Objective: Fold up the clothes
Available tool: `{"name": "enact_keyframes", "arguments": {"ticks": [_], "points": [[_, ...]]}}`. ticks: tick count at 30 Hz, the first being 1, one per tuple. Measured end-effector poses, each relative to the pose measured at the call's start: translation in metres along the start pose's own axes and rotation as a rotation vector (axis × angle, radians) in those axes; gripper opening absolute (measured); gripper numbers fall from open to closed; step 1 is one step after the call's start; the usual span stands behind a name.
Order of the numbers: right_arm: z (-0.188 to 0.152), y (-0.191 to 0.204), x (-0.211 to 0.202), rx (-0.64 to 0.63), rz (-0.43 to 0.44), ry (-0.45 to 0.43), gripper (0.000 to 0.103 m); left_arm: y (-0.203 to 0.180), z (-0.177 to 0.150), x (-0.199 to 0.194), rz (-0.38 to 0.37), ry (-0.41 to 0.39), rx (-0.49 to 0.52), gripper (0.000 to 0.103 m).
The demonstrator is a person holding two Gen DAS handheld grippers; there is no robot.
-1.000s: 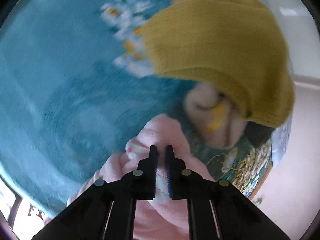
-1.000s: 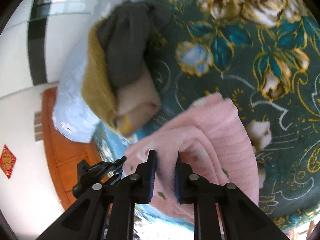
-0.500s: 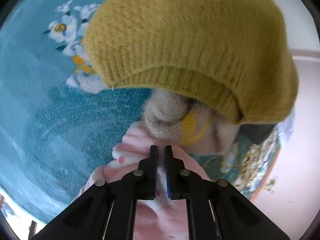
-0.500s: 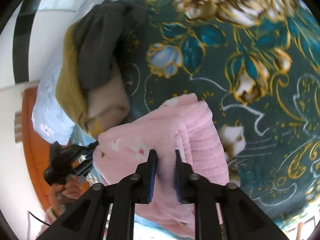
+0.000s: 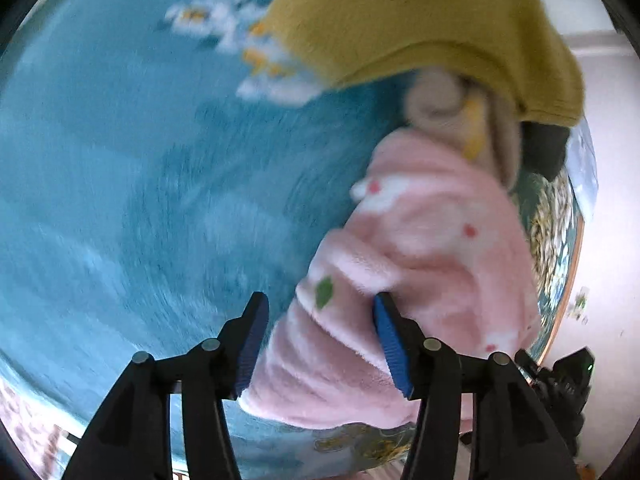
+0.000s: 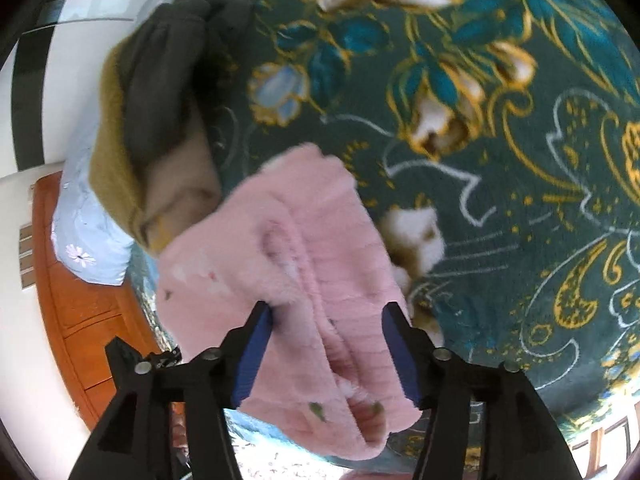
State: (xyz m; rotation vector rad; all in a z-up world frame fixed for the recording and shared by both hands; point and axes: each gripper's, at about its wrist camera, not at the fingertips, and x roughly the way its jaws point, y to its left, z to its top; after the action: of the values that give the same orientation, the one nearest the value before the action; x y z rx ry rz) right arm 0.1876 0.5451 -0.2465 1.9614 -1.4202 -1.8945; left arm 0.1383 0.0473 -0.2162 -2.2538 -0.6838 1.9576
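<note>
Your left tongs (image 5: pixel 318 330) stand spread wide, blue pads apart; the pink fleece garment (image 5: pixel 424 256) lies between and past them, the right pad against its edge, the left pad clear of it over the teal blanket (image 5: pixel 120 160). Nothing is clamped. Left view is motion-blurred. Beyond the pink garment, touching its far end, sits a stack: mustard knit sweater (image 5: pixel 420 20) on top, a beige item (image 5: pixel 444 104) beneath, a dark grey piece (image 5: pixel 544 148) at the right.

Your right tongs (image 6: pixel 326 330) are likewise spread, pads on either side of the folded pink fleece (image 6: pixel 304 264) without pinching it. The garment rests on the bed's dark green floral cover (image 6: pixel 500 160), its upper-left edge against the same stack (image 6: pixel 152 112). A pale blue pillow (image 6: pixel 88 232) and orange wood headboard (image 6: pixel 68 312) lie left.
</note>
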Motion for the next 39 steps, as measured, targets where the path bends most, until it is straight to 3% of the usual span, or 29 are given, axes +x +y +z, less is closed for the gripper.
{"name": "enact_keyframes", "arguments": {"ticks": [6, 13, 18, 20, 23, 30, 35, 36, 39], "points": [[0.008, -0.017, 0.014, 0.077, 0.06, 0.019, 0.074, 0.019, -0.015, 0.013, -0.139, -0.001, -0.147, 0.056], [0.019, 0.0, -0.002, 0.036, 0.081, -0.027, 0.065, 0.025, -0.033, 0.016, -0.233, 0.027, -0.208, 0.056], [0.022, 0.019, -0.022, -0.034, 0.013, -0.079, 0.065, 0.025, -0.04, 0.009, -0.218, 0.014, -0.215, 0.056], [0.024, 0.024, -0.024, -0.053, 0.031, -0.07, 0.066, 0.026, -0.038, 0.005, -0.206, -0.005, -0.216, 0.056], [0.025, 0.025, -0.021, -0.08, -0.021, -0.072, 0.066, 0.024, -0.033, -0.003, -0.152, -0.026, -0.199, 0.056], [0.019, 0.049, -0.015, -0.188, 0.007, -0.078, 0.065, -0.01, -0.032, -0.008, -0.044, -0.026, 0.006, 0.056], [0.034, 0.047, 0.012, -0.128, 0.016, -0.048, 0.065, -0.021, -0.032, 0.01, 0.013, 0.008, 0.028, 0.056], [0.035, 0.045, 0.017, -0.105, 0.02, -0.038, 0.064, -0.021, -0.032, 0.014, 0.02, 0.014, 0.024, 0.056], [0.03, 0.048, 0.018, -0.105, 0.048, -0.038, 0.043, -0.019, -0.031, 0.024, 0.049, 0.031, 0.001, 0.056]]}}
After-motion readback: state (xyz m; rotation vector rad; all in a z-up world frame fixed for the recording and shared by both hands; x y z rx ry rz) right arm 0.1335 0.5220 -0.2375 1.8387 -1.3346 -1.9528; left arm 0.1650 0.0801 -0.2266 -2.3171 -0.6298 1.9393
